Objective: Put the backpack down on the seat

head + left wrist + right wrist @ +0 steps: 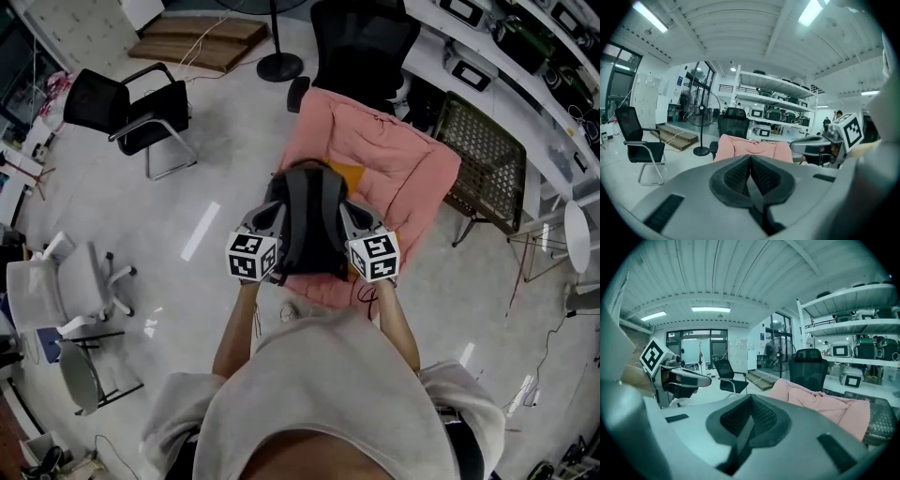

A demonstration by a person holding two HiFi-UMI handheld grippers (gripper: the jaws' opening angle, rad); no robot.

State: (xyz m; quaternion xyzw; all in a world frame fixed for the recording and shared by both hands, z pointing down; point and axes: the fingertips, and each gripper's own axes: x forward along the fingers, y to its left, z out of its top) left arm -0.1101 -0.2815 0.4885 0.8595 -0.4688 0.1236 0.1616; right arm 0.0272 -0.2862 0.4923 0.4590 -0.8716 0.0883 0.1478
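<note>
The backpack [309, 220] hung between the two grippers, its long axis running away from the person. It was over the near edge of the pink seat [398, 159], which lay below and ahead. The left gripper [750, 161] and right gripper [749, 408] were level, each clamped on a dark strap [757, 199], so neither was nearer. Straight down and slightly forward looked right.

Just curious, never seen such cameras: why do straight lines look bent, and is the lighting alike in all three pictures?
The wide lenses do the bending. Head view: the floor curves toward the edges and carries a bright glare streak; the backpack looks sharp. Left gripper view: ceiling lights blow out white, corners go black. Right gripper view: greenish tint, bowed shelves.
</note>
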